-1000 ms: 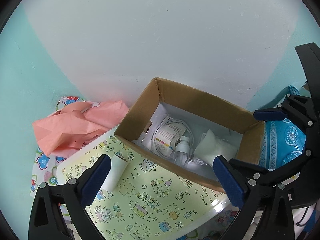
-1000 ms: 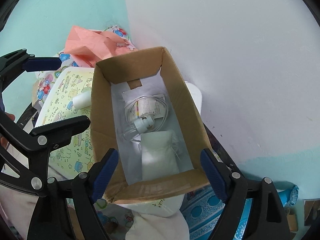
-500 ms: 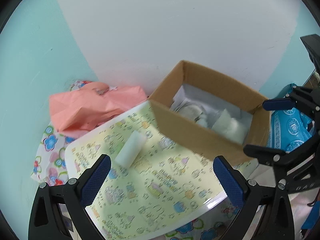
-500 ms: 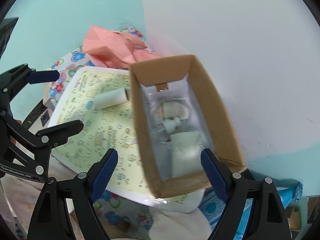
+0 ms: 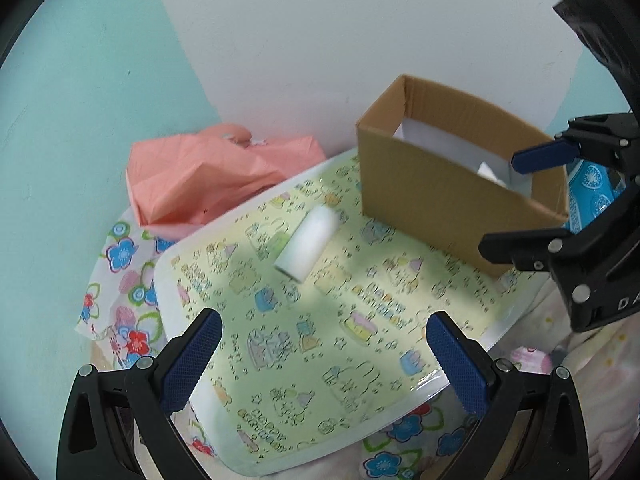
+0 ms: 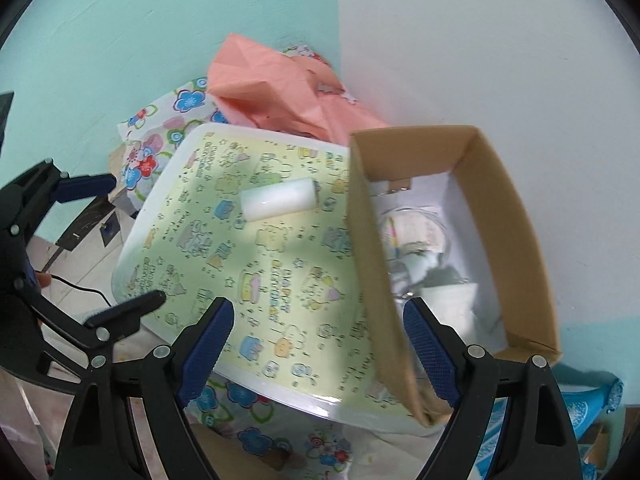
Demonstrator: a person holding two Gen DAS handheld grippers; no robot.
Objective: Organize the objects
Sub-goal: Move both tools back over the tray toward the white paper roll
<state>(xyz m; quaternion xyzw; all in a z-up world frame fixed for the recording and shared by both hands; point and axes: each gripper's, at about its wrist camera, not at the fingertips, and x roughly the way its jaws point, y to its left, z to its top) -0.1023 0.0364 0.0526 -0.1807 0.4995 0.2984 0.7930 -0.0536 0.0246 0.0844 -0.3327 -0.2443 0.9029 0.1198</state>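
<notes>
Lining up on the last loose piece

Your left gripper (image 5: 322, 360) and right gripper (image 6: 316, 344) are both wide open with nothing in them. That 1 white roll (image 5: 308, 244) lies on its side on the patterned table (image 5: 320, 360), just beside the cardboard box (image 5: 440, 184). Come down square across its round body, not the ends, so it can't roll off, then drop it in the box.

On the mat (image 5: 304, 344) a roll (image 5: 308, 242) is laid, with the box (image 5: 448, 184) set at its 3 o'clock. A crumpled bag (image 5: 208, 176) is found at 10 o'clock behind the mat. Several items are held in the box (image 6: 420, 248).
</notes>
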